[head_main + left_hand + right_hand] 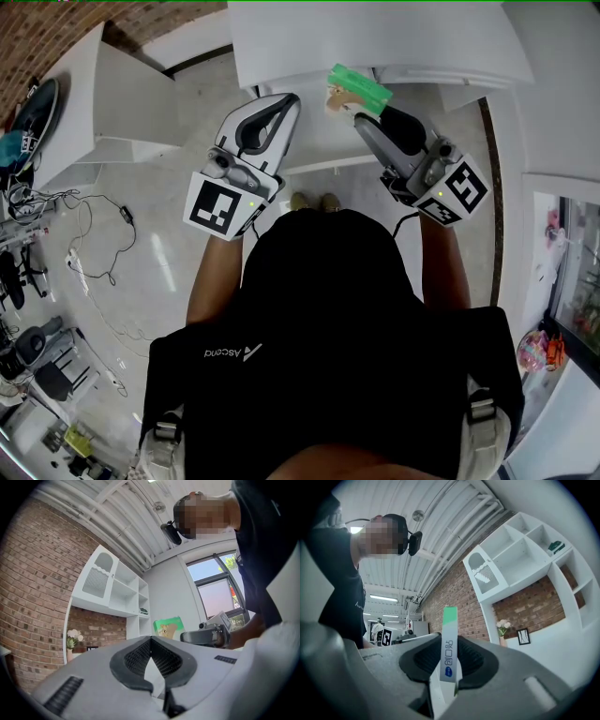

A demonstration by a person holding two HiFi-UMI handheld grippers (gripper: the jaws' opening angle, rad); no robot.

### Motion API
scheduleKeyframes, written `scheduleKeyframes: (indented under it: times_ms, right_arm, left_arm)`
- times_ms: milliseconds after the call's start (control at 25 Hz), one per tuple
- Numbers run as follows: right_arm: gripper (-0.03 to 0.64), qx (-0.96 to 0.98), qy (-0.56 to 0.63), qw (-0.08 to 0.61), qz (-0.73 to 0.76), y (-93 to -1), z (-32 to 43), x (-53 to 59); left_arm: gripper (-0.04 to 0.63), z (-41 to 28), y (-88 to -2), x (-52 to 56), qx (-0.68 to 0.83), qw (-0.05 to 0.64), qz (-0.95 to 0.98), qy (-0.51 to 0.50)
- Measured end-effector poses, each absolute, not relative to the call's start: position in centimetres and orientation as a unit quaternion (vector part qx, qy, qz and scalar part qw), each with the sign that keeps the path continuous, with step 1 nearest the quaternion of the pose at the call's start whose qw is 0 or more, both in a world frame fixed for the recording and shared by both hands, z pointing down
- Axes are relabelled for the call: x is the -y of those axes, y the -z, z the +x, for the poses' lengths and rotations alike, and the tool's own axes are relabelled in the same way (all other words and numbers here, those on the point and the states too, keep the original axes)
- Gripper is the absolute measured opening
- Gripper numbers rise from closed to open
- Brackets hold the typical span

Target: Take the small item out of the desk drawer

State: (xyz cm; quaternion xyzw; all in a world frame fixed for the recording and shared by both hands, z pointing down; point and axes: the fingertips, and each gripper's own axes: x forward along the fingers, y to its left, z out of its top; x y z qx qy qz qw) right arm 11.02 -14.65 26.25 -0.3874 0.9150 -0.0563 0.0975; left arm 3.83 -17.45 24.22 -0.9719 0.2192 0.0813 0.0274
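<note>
Over the front edge of the white desk (375, 37), your right gripper (354, 111) had its jaws clamped on a small green and white box (359, 89). The box stuck out past the fingertips, up in the air and touching nothing else. Seen from the right gripper view, the box (449, 620) stood upright and edge-on between the dark pads of the right gripper (449, 639), green at its far end and white with blue print nearer the camera. Your left gripper (284, 103) hung just beside it on the left, apart from it, with its jaws closed tip to tip and nothing between them. The left gripper view showed the same: the tips of the left gripper (151, 639) met, with only a bare gap between the pads behind them. From there the box (168, 626) showed face-on, a cartoon animal on its green front, held out at the end of the right gripper (206, 636). I could not tell whether the pale ledge below the grippers was the drawer. Behind the box rose a white shelf unit (525, 550) against a brick wall (454, 588), with a vase of flowers (503, 625) and a framed picture (523, 636) beneath it. Your shoes (314, 202) stood on the pale floor (159, 262) just short of the desk, and loose cables (94, 234) lay well off to your left.
</note>
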Motion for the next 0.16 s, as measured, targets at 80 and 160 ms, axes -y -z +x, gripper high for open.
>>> scheduleKeyframes:
  times_ms: [80, 160]
  right_arm:
    - [0.095, -0.915, 0.057, 0.097, -0.388, -26.3, 10.99, 14.54]
    - [0.095, -0.915, 0.057, 0.096, -0.389, -26.35, 10.93, 14.44]
  left_arm:
    - [-0.002, 3.72, -24.12, 17.3, -0.219, 0.027, -0.972, -0.084]
    - [-0.002, 3.57, -24.07, 17.19, -0.219, 0.028, -0.972, -0.085]
